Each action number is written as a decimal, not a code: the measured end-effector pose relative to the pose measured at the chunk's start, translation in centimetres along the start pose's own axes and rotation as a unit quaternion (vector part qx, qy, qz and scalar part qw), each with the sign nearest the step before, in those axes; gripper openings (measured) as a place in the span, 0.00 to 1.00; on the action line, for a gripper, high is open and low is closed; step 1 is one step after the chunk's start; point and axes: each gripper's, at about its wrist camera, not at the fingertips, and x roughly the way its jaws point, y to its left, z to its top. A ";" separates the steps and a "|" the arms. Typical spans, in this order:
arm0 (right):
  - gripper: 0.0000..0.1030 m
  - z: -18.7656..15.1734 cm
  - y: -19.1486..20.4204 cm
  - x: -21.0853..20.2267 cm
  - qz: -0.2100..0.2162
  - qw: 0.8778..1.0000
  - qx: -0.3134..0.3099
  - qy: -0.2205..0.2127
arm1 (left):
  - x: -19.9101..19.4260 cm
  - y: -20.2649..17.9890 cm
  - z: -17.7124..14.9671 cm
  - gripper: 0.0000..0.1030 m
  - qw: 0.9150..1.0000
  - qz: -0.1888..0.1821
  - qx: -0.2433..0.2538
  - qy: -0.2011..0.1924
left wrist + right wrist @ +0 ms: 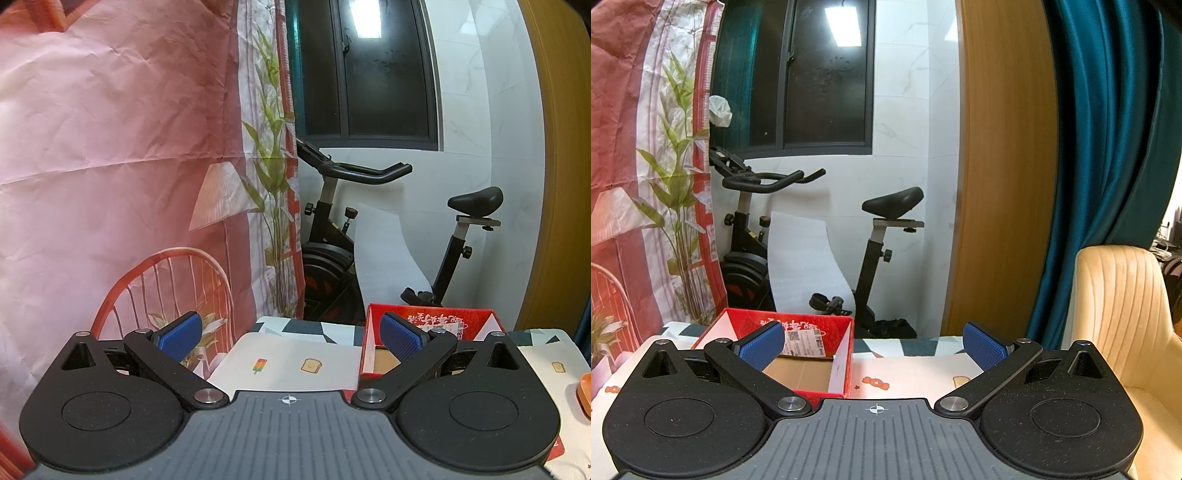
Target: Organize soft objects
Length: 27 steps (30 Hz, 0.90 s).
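Both the left hand-held gripper (291, 338) and right hand-held gripper (873, 345) gape wide, gripping nothing, above the table (295, 354) whose red box (812, 328) seems to hold only a paper label (807, 341).

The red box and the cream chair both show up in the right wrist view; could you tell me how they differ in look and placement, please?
The red box sits on the table, ahead-left of the right gripper; the cream chair stands beside the table, to the right. The red box is open-topped with a bare cardboard floor; the cream chair is padded with vertical ribbing. Both hold nothing visible.
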 end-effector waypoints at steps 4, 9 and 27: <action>1.00 0.0 0.0 0.0 0.000 1.000 0.000 0.000 | 0.0 0.0 0.0 1.00 1.000 0.000 0.000 0.000; 1.00 0.1 -0.1 0.1 0.000 1.000 0.000 0.001 | 0.1 -0.1 0.0 1.00 1.000 -0.001 0.001 0.001; 1.00 -0.5 0.4 -0.1 0.002 1.000 -0.002 0.001 | 0.0 -0.3 -0.2 1.00 1.000 -0.001 0.001 0.002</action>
